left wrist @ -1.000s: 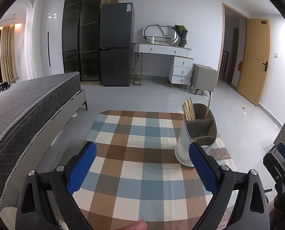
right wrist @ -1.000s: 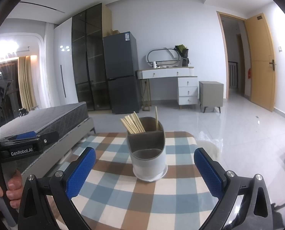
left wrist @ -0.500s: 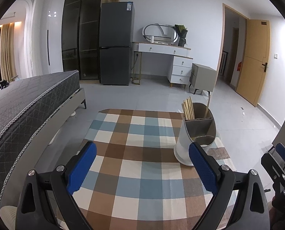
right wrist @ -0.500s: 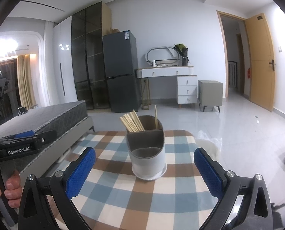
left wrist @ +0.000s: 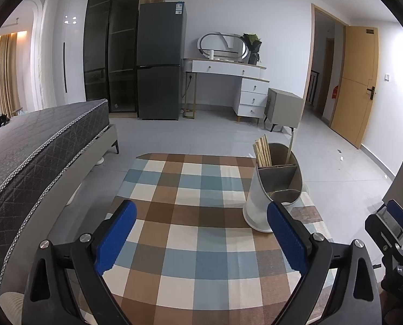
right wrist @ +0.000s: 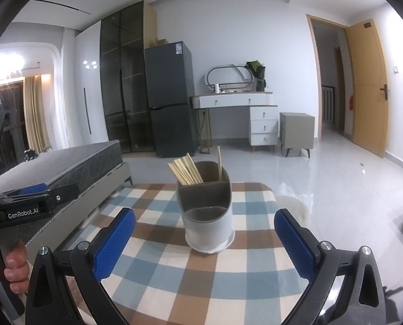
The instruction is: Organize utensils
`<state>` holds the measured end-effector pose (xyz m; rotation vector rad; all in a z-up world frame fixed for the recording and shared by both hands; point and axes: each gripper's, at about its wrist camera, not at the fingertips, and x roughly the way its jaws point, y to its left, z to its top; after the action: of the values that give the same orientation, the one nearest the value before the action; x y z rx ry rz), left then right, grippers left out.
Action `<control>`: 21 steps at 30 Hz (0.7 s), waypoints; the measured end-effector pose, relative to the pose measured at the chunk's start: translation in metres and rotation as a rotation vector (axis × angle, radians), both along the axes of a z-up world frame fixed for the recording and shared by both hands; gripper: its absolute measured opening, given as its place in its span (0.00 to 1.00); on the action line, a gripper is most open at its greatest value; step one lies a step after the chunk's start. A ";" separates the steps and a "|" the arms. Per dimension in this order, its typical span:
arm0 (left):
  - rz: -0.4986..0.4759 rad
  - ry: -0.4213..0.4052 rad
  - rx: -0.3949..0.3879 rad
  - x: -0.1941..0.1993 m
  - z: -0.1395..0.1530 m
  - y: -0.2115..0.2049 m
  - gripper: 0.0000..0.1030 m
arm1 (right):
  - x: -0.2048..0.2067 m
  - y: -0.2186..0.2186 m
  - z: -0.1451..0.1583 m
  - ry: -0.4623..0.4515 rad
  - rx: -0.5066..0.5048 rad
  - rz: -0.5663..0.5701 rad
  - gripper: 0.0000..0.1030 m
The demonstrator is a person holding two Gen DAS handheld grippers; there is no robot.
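Note:
A white utensil holder (left wrist: 271, 187) with grey inner compartments stands on the checked tablecloth (left wrist: 201, 216), at the right side in the left wrist view and centred in the right wrist view (right wrist: 206, 216). A bundle of wooden chopsticks (right wrist: 186, 169) leans in its back left compartment, and a single stick (right wrist: 219, 162) stands in the back right one. The front compartment looks empty. My left gripper (left wrist: 200, 233) is open and empty above the table. My right gripper (right wrist: 204, 243) is open and empty, just in front of the holder.
A grey bed (left wrist: 39, 146) runs along the table's left side. A dark fridge (left wrist: 160, 65), a white dressing table (left wrist: 228, 81) and a grey cabinet (left wrist: 284, 108) stand at the far wall. An open wooden door (left wrist: 359, 81) is at the right.
Both grippers have drifted slightly, so the holder sits a little lower and closer in the right wrist view. Both jaws stay open and empty.

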<state>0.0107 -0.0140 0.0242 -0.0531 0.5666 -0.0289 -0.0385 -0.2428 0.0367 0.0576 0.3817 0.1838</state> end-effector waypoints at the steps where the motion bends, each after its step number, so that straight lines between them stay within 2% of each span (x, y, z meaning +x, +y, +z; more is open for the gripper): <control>1: 0.002 -0.004 0.003 0.000 0.000 -0.001 0.92 | 0.000 0.000 -0.001 0.000 -0.001 0.000 1.00; 21: 0.013 -0.018 0.006 -0.003 0.002 0.003 0.92 | 0.000 0.002 -0.002 0.000 -0.012 -0.003 1.00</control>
<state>0.0077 -0.0113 0.0263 -0.0510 0.5485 -0.0154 -0.0387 -0.2410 0.0351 0.0467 0.3822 0.1783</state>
